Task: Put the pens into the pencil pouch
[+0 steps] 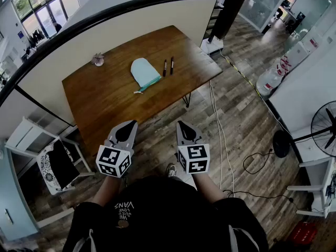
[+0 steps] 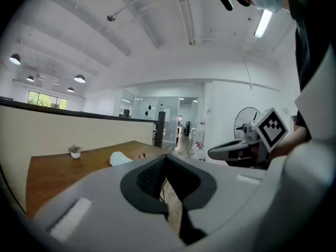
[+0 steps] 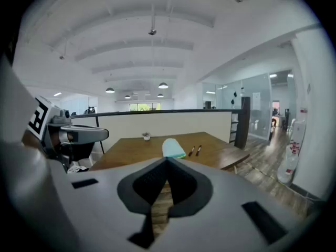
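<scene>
A light-blue pencil pouch (image 1: 144,72) lies flat near the middle of the brown wooden table (image 1: 105,98). Two dark pens (image 1: 164,67) (image 1: 171,65) lie side by side just right of it. Both grippers hang well short of the table, over the floor in front of the person's chest. My left gripper (image 1: 128,124) is shut and holds nothing; my right gripper (image 1: 181,124) is shut and empty too. The right gripper view looks across at the pouch (image 3: 173,147) and the pens (image 3: 195,150) far ahead. In the left gripper view the pouch (image 2: 119,158) shows small beyond the closed tips.
A small potted plant (image 1: 97,60) stands at the table's far left. A white chair (image 1: 31,138) sits left of the table. Cables (image 1: 223,135) run over the wood floor at right, near a standing fan (image 1: 324,126) and water bottles (image 1: 270,80).
</scene>
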